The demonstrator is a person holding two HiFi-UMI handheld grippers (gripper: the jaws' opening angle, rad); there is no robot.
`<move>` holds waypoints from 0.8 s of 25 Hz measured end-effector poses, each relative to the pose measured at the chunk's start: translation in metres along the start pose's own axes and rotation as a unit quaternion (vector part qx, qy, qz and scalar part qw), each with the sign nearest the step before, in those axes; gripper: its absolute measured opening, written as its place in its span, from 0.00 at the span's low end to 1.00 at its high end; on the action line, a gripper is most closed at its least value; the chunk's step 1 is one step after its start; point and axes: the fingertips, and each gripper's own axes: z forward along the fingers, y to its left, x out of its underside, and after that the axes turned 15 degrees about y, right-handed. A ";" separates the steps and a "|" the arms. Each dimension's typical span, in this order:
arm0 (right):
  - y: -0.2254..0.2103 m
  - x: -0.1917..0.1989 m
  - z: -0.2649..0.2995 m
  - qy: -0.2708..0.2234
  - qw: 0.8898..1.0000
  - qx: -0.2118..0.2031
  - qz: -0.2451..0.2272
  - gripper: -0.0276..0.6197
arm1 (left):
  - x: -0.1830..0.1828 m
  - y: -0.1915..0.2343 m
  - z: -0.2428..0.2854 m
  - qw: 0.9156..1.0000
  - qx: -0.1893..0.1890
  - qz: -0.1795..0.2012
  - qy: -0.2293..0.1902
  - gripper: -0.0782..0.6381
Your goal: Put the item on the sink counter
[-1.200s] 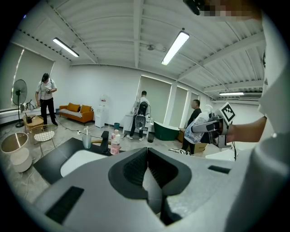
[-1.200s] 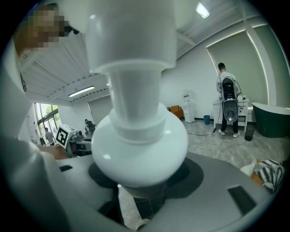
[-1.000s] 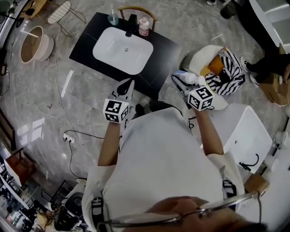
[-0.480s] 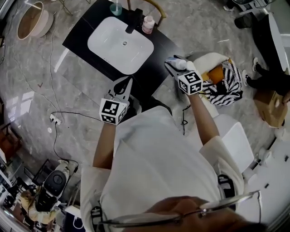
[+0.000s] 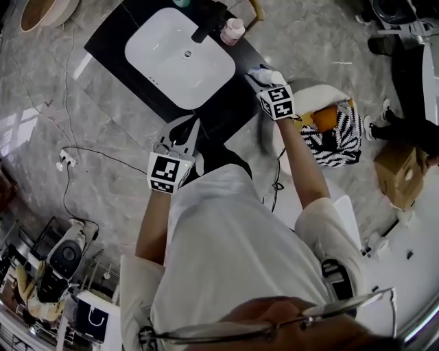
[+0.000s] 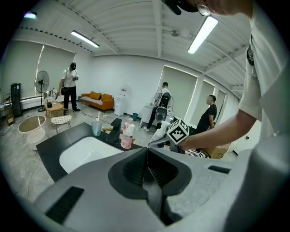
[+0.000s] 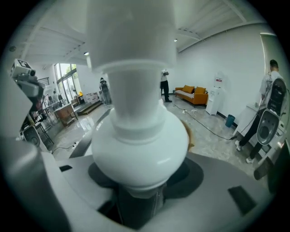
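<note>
A white bottle (image 5: pixel 267 74) is held in my right gripper (image 5: pixel 260 79), just off the right edge of the black sink counter (image 5: pixel 113 58). It fills the right gripper view, where the bottle (image 7: pixel 136 113) stands between the jaws of that gripper (image 7: pixel 138 199). The white basin (image 5: pixel 180 58) is set in the counter, with a black faucet (image 5: pixel 209 20) and a pink bottle (image 5: pixel 234 29) behind it. My left gripper (image 5: pixel 184 131) hangs at the counter's near edge, shut and empty, and its jaws (image 6: pixel 147 152) meet in its own view.
A white seat holding a striped bag (image 5: pixel 333 130) and an orange item stands right of the counter. A cardboard box (image 5: pixel 398 171) lies further right. A cable and power strip (image 5: pixel 68 156) cross the floor at left. Several people stand in the room behind.
My right gripper has carried the white bottle away from the striped bag toward the counter's right side. The left gripper has stayed at the counter's near edge.
</note>
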 end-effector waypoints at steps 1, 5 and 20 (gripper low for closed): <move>-0.004 0.001 0.011 0.008 1.000 0.002 -0.009 0.43 | 0.000 0.001 0.002 1.000 -0.001 -0.002 0.002 0.12; -0.020 0.006 0.053 0.035 0.999 0.007 -0.035 0.43 | 0.004 0.005 0.012 1.000 -0.007 -0.011 0.013 0.12; -0.044 0.018 0.111 0.065 0.997 0.008 -0.049 0.44 | 0.016 0.026 0.022 0.998 -0.026 -0.055 0.026 0.12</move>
